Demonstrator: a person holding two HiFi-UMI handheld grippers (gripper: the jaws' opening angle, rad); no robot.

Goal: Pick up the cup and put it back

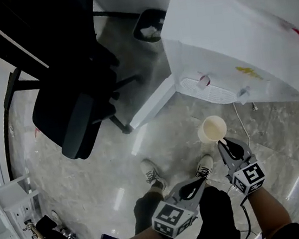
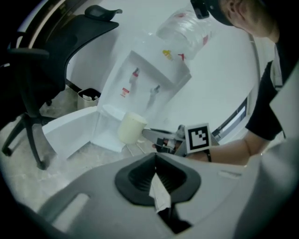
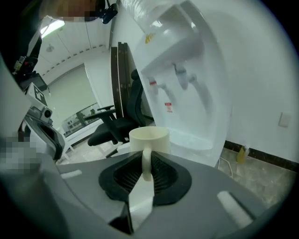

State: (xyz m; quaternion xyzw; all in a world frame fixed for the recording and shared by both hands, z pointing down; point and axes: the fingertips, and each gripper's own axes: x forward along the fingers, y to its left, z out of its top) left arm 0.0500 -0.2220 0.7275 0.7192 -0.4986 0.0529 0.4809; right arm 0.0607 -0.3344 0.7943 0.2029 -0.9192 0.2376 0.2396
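Carry step, I reckon: right gripper (image 3: 145, 173) clamped on the cup (image 3: 148, 139) handle, cup upright just ahead of its jaws. Left gripper (image 2: 156, 176) jaws together, empty. Next: likely forward to the dispenser tray (image 1: 205, 88), lower level, release

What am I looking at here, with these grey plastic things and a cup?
No robot: a person holds a claw tool in each hand. One picture comes from a camera on the person's head, looking down at the floor; the other two from cameras riding on the claws. The right claw pinches the handle of a cream cup, held in the air before a white water dispenser. The left claw is shut and empty. A black office chair stands nearby.
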